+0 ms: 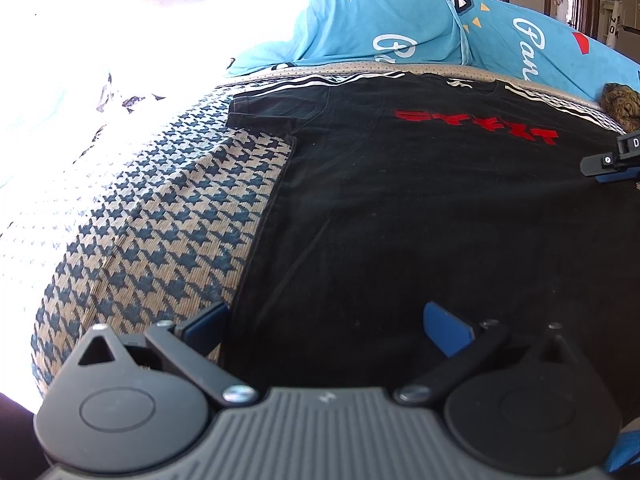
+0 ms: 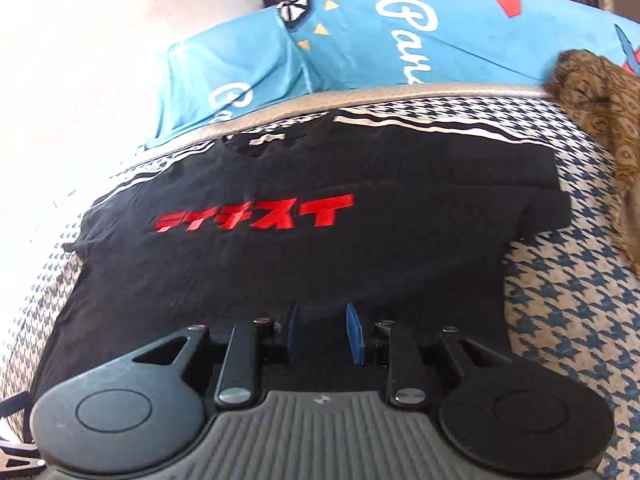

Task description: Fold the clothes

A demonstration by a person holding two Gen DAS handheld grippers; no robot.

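Houndstooth bedcover (image 1: pixel 168 216) under a black T-shirt (image 1: pixel 400 220), spread flat, red print up; blue pillows (image 1: pixel 380 24) behind. Probably before the first fold: next, a pinch on a side edge. Left gripper (image 1: pixel 326 328) wide open above the shirt's left hem, holding nothing. Right gripper (image 2: pixel 325 332) partly open, empty, over the lower middle.

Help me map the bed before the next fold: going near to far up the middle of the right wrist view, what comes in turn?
right gripper → black T-shirt → red lettering → shirt's neckline → houndstooth bedcover → blue printed pillow
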